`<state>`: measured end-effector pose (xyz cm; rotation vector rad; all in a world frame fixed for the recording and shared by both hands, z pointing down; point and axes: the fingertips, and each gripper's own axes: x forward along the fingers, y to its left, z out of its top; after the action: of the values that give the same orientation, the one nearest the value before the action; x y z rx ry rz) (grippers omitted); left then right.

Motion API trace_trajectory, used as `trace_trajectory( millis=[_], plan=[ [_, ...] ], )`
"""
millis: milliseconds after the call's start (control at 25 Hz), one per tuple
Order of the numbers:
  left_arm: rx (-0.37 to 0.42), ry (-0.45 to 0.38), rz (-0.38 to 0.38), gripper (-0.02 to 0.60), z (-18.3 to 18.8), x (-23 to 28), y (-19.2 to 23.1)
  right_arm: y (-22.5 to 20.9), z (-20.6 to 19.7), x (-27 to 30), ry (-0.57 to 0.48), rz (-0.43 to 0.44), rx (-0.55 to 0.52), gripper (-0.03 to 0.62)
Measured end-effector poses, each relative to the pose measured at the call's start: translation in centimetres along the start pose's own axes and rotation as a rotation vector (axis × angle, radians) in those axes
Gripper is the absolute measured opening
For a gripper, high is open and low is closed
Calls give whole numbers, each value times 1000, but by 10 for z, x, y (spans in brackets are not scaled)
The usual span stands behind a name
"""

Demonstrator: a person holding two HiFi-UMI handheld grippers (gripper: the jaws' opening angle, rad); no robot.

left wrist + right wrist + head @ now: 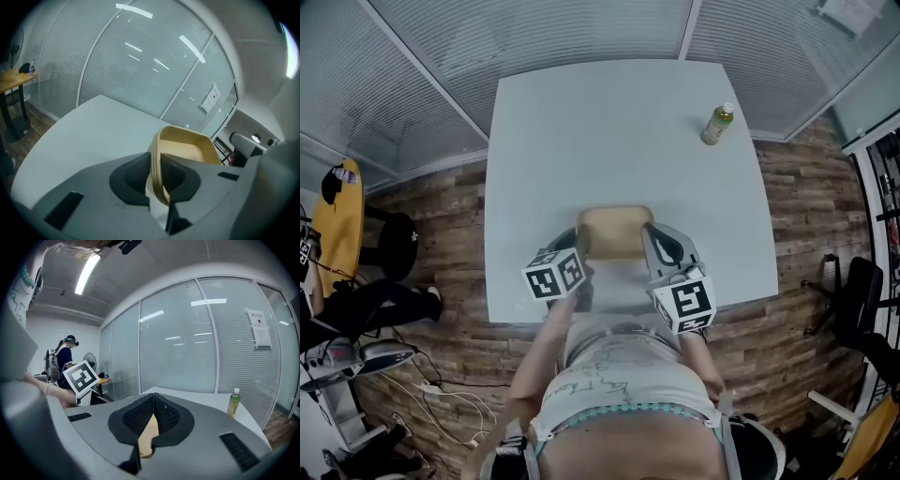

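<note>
A shallow tan tray (613, 231) with rounded corners is held above the near part of the white table (619, 131). My left gripper (581, 246) is shut on the tray's left rim (157, 178), which passes between its dark pads (132, 180). My right gripper (649, 242) is shut on the tray's right edge (149, 434), seen end-on between its ribbed pads (166, 417). The left gripper's marker cube (80, 376) shows in the right gripper view.
A green drink bottle (718, 124) with a white cap stands at the table's far right, also the bottle (233, 402) in the right gripper view. Glass partitions with blinds (581, 28) ring the table. Another person (63, 357) stands far left. Black chairs (853, 300) are right.
</note>
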<state>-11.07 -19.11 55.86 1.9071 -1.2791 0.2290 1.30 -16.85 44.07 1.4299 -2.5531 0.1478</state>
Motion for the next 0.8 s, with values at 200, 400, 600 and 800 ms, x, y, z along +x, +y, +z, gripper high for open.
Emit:
trace_trajectory(
  millis=[200, 400, 600, 800],
  plan=[
    [29, -63, -15, 35, 23, -11, -13, 3, 8, 6, -16, 15, -16, 0],
    [59, -112, -13, 35, 39, -17, -22, 3, 17, 6, -31, 27, -36, 0],
    [65, -150, -16, 34, 47, -23, -27, 4, 24, 3, -39, 38, -45, 0],
    [88, -165, -7, 34, 51, -26, -28, 7, 29, 4, -38, 56, -59, 0]
  ],
)
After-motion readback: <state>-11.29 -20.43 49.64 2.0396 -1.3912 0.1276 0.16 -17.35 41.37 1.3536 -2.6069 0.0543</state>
